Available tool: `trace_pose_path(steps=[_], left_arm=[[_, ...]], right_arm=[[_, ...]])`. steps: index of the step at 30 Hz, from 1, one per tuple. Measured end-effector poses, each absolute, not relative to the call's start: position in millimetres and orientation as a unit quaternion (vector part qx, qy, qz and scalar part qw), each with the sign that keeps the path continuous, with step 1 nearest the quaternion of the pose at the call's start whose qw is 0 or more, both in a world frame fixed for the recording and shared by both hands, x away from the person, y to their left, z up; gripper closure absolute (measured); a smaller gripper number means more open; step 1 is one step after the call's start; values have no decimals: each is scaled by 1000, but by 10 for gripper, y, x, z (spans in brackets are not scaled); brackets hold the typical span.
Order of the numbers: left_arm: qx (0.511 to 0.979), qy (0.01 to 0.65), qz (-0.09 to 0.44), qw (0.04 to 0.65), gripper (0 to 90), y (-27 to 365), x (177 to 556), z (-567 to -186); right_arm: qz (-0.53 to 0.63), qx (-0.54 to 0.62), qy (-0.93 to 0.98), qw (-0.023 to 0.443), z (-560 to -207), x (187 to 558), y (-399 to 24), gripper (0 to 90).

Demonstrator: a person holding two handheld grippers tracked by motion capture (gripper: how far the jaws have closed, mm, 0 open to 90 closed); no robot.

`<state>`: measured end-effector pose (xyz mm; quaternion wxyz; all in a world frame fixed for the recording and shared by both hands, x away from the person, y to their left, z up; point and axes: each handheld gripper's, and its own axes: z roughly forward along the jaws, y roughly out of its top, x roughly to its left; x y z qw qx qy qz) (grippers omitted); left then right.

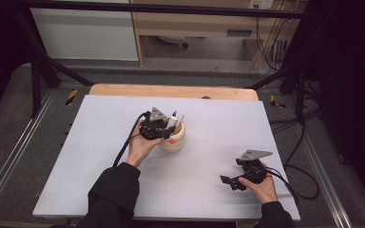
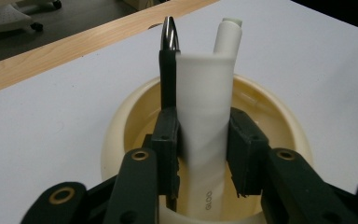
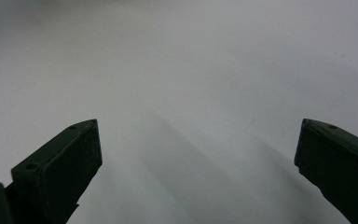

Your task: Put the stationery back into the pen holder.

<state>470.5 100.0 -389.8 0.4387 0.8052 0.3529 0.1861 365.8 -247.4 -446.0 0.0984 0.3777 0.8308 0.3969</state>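
Nearest to us, our right tool (image 1: 232,182) rests low on the white surface (image 1: 100,142) with its jaws spread wide and nothing between them, well apart from the work. Farther out, our left tool (image 2: 204,140) stands over the cream cup (image 2: 116,135), its pads on either side of a white tube (image 2: 204,102) and a black pen (image 2: 168,70) bundled together. We judge them grasped. Both stand upright, long axes rising out of the cup, so the left hand (image 1: 140,147) is the nearer one.
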Motion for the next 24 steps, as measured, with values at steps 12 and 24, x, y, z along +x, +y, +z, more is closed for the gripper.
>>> trace_pose_path(steps=[12,24], left_arm=[[802,354,190,442,420,1160,4611,-3676],[822,341,186,416,251,1438,4426,-3482]], right_arm=[[397,379,831,97,-4463,3659,-2471,13],[397,379,830,98,-4463,3660,-2471,13]])
